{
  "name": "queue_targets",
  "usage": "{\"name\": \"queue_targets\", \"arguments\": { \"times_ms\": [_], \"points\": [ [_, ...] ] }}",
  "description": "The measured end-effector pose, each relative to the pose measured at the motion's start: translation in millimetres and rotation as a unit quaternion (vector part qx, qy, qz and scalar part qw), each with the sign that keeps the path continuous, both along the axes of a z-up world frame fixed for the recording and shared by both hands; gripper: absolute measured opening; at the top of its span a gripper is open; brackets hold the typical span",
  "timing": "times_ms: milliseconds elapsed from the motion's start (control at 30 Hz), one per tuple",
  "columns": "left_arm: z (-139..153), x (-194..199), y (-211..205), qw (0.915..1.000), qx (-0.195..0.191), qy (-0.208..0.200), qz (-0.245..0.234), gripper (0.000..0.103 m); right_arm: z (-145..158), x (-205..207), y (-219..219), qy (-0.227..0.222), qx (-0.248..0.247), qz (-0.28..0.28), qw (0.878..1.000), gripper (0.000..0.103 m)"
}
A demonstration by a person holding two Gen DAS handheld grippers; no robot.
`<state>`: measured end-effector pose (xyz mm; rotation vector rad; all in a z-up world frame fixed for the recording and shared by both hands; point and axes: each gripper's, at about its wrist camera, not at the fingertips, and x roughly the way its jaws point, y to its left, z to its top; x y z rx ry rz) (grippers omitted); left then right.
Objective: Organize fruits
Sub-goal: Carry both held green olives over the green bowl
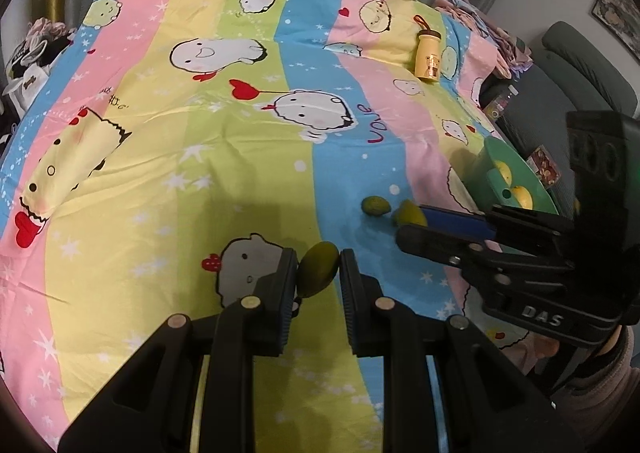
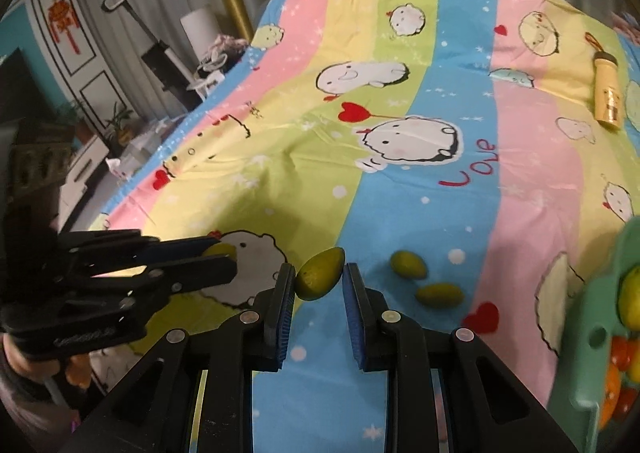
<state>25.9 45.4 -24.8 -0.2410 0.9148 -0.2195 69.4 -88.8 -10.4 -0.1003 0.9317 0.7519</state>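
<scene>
My left gripper (image 1: pixel 319 269) is shut on a green fruit (image 1: pixel 318 268), held between the pads above the bedsheet; it also shows in the right wrist view (image 2: pixel 228 259). My right gripper (image 2: pixel 319 273) is shut on another green fruit (image 2: pixel 320 273); it also shows in the left wrist view (image 1: pixel 408 219), where its fruit (image 1: pixel 409 212) peeks out. Two green fruits (image 2: pixel 408 264) (image 2: pixel 439 295) lie loose on the blue stripe; one shows in the left wrist view (image 1: pixel 375 206). A green basket (image 1: pixel 486 173) at the right holds yellow fruits (image 1: pixel 523 196).
A striped cartoon bedsheet (image 1: pixel 200 133) covers the bed. A yellow bottle (image 1: pixel 429 57) lies at the far right, also in the right wrist view (image 2: pixel 607 97). The basket (image 2: pixel 596 293) sits at the right edge. Furniture stands left of the bed.
</scene>
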Motion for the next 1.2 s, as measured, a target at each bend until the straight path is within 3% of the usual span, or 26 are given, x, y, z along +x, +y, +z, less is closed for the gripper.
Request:
{"name": "queue_targets", "arguments": {
  "times_ms": [700, 1200],
  "points": [
    [27.0, 0.0, -63.2, 0.9977, 0.045, -0.023, -0.046, 0.021, 36.3, -29.6, -73.9, -0.038, 0.069, -0.042, 0.996, 0.026],
    [44.6, 12.2, -118.2, 0.9927, 0.053, -0.041, -0.100, 0.021, 48.8, -32.3, -143.8, -0.059, 0.100, -0.116, 0.986, 0.026]
  ]
}}
